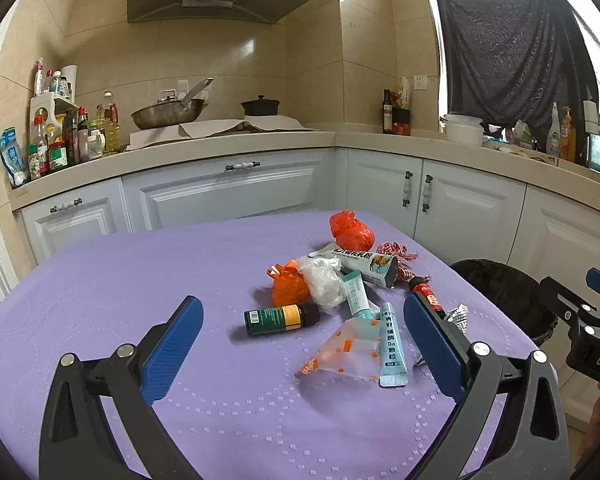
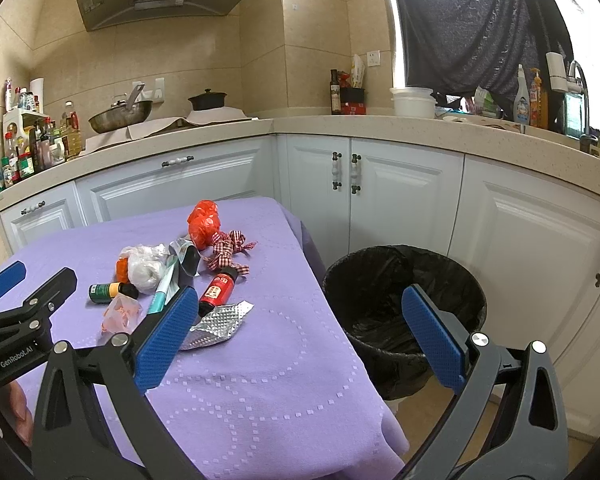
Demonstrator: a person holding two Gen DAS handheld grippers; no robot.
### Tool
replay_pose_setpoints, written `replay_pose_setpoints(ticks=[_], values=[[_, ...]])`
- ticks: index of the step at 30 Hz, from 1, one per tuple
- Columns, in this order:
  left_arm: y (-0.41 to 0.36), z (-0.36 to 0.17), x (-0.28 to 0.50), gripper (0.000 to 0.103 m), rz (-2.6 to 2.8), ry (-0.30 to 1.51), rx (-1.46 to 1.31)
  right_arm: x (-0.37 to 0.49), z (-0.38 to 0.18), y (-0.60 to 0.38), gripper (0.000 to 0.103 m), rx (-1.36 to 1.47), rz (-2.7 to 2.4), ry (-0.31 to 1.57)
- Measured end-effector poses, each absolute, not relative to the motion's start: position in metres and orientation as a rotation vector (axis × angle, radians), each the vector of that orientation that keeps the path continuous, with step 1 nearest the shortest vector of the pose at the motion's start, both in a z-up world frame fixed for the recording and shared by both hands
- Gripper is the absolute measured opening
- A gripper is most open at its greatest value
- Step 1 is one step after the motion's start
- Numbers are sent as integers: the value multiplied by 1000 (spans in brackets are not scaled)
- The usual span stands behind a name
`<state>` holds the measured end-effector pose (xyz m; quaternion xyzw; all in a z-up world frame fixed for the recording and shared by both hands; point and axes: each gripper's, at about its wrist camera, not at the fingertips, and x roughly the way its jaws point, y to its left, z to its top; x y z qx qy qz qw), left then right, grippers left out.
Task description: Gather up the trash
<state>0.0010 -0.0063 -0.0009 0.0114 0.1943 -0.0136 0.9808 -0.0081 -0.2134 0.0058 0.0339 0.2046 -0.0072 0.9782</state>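
Note:
A pile of trash lies on the purple tablecloth (image 1: 140, 280): a green bottle (image 1: 280, 319), an orange bag (image 1: 288, 288), a white plastic wad (image 1: 324, 284), a teal tube (image 1: 356, 296), a blue sachet (image 1: 391, 346), a clear dotted wrapper (image 1: 340, 354), a red bag (image 1: 350, 232), a box (image 1: 360, 262), a checked ribbon (image 1: 398, 254), a red bottle (image 2: 218, 290) and a foil blister (image 2: 216, 322). My left gripper (image 1: 302, 344) is open and empty, just short of the pile. My right gripper (image 2: 300, 340) is open and empty, over the table's right edge.
A black-lined trash bin (image 2: 404, 300) stands on the floor right of the table. White cabinets (image 2: 380, 188) and a counter (image 2: 340, 124) with pans, bottles and a sink tap run behind. The left gripper shows at the left edge of the right wrist view (image 2: 16, 312).

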Motion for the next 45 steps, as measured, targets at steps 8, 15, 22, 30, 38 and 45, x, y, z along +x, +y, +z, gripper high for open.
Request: replay_pose_setpoints(ticks=[8, 15, 22, 30, 38, 45], values=[[-7, -1, 1, 97, -29, 390, 23, -8, 6, -214, 100, 69, -15, 412], [-9, -1, -2, 97, -32, 392, 24, -9, 6, -215, 100, 69, -15, 413], [-9, -4, 0, 97, -30, 392, 27, -9, 6, -215, 100, 69, -15, 413], [-11, -6, -2, 97, -34, 395, 28, -9, 6, -216, 100, 69, -15, 414], [-11, -4, 1, 97, -32, 395, 26, -9, 6, -217, 100, 70, -15, 414], [-12, -4, 1, 97, -32, 396, 27, -9, 6, -217, 100, 70, -15, 414]])
